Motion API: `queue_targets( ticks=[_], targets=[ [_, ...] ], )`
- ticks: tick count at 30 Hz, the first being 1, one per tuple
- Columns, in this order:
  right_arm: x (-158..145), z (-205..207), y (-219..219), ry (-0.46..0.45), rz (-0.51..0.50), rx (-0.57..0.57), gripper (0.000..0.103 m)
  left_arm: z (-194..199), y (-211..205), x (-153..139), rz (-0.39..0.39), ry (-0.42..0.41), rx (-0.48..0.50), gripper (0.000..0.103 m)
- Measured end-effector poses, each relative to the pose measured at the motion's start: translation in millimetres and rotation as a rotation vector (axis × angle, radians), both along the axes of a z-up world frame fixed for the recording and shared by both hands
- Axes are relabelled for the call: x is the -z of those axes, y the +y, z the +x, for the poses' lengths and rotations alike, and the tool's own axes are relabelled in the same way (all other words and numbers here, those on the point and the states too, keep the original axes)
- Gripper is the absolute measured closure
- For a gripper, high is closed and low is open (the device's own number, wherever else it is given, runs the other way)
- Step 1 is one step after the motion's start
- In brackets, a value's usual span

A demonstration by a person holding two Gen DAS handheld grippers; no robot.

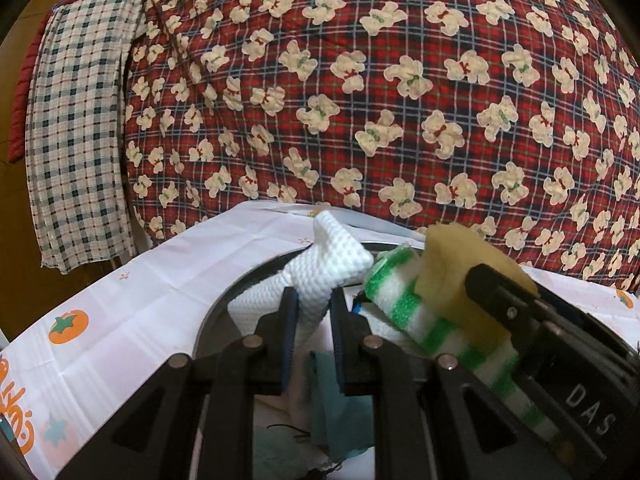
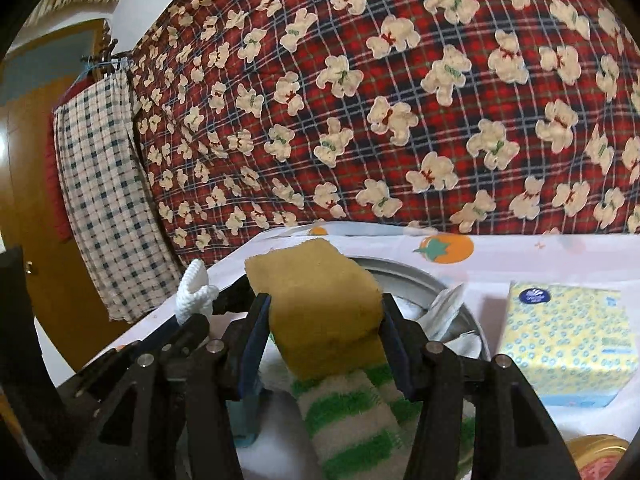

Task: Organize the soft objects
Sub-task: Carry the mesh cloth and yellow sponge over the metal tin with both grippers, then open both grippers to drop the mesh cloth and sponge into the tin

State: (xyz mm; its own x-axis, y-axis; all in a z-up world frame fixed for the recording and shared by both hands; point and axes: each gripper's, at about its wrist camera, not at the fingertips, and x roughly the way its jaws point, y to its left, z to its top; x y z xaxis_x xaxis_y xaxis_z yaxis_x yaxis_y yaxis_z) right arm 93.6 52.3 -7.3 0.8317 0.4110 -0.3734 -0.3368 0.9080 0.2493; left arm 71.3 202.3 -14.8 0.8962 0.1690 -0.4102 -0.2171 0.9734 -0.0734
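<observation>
My left gripper (image 1: 314, 298) is shut on a white woven cloth (image 1: 328, 264), whose bunched end sticks up past the fingertips. Beside it to the right, a yellow sponge (image 1: 448, 256) lies on a green-and-white striped cloth (image 1: 404, 296), with a finger (image 1: 500, 300) of my right gripper against the sponge. In the right wrist view my right gripper (image 2: 324, 304) has both pads pressed on the sponge (image 2: 316, 292). The striped cloth (image 2: 344, 412) hangs below it. The white cloth (image 2: 196, 292) shows at the left. All this is above a round metal basin (image 2: 416, 276).
A white tablecloth (image 1: 140, 312) printed with orange fruit covers the table. A yellow tissue box (image 2: 568, 336) stands right of the basin, a gold lid (image 2: 596, 446) nearer me. A teal cloth (image 1: 336, 400) lies under my left gripper. A red bear-print blanket (image 1: 360, 100) and a checked cloth (image 1: 76, 140) hang behind.
</observation>
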Motion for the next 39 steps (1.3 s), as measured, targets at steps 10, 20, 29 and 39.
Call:
queue_targets(
  ticks=[10,20,29,39],
  targets=[
    [-1,-3,7,0.021,0.086,-0.125,0.031,1,-3,0,0.036,0.008,-0.029,0.082],
    [-6,-15,-12,-0.011,0.191,-0.093,0.022,-21,-12,-8,0.109,-0.103,-0.127,0.000],
    [-9,-34,-24,-0.131,0.090,0.068,0.022,-22,-13,-7,0.107,-0.100,-0.138,0.000],
    [-9,-44,-18,-0.193,-0.001,0.091,0.022,-42,-24,-7,0.108,-0.102,-0.139,0.000]
  ],
)
